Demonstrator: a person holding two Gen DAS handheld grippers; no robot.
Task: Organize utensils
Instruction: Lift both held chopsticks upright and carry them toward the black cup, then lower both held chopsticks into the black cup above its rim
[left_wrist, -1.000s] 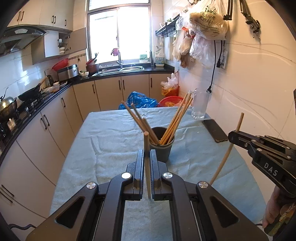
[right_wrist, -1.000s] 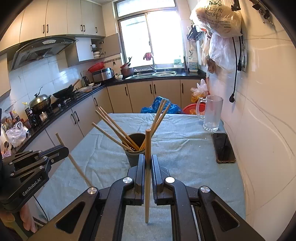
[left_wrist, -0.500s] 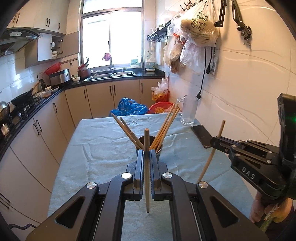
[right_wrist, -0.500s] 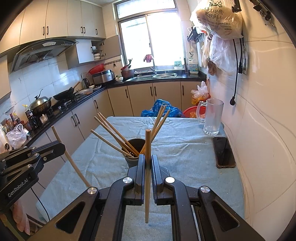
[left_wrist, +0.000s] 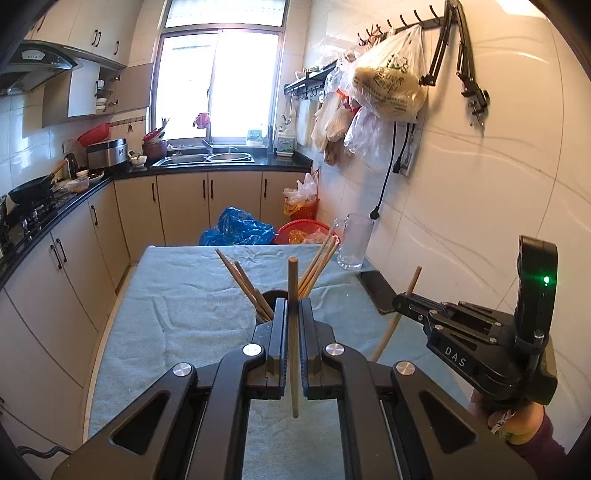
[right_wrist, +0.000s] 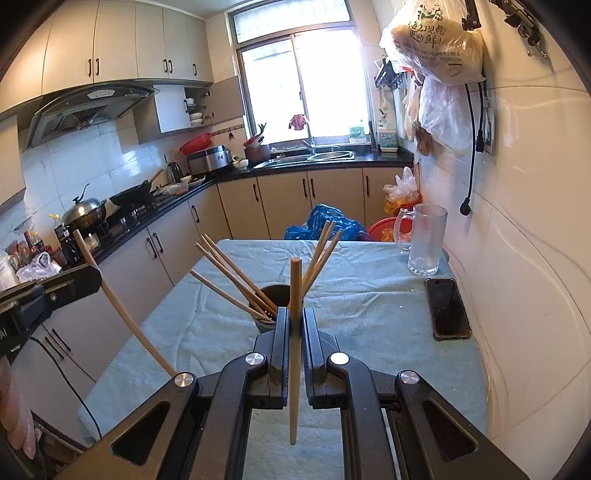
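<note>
A dark cup (right_wrist: 271, 295) holding several wooden chopsticks stands mid-table on the blue-green cloth (right_wrist: 369, 306); in the left wrist view the cup (left_wrist: 271, 297) is partly hidden behind the fingers. My left gripper (left_wrist: 291, 314) is shut on one upright chopstick (left_wrist: 293, 280), held above the table short of the cup. My right gripper (right_wrist: 293, 321) is shut on another upright chopstick (right_wrist: 294, 288), also just before the cup. The right gripper (left_wrist: 400, 301) appears at the right of the left view, the left gripper (right_wrist: 92, 273) at the left of the right view, each with its stick.
A black phone (right_wrist: 447, 308) lies near the wall on the right, with a glass mug (right_wrist: 424, 240) behind it. Kitchen cabinets (right_wrist: 166, 258) run along the left of the table. Blue bag (right_wrist: 325, 221) and red basket (left_wrist: 301, 230) sit beyond the far edge.
My left gripper has risen with its chopstick, so the cup sits lower and farther in its view. The right gripper has stayed nearly still, holding its chopstick.
</note>
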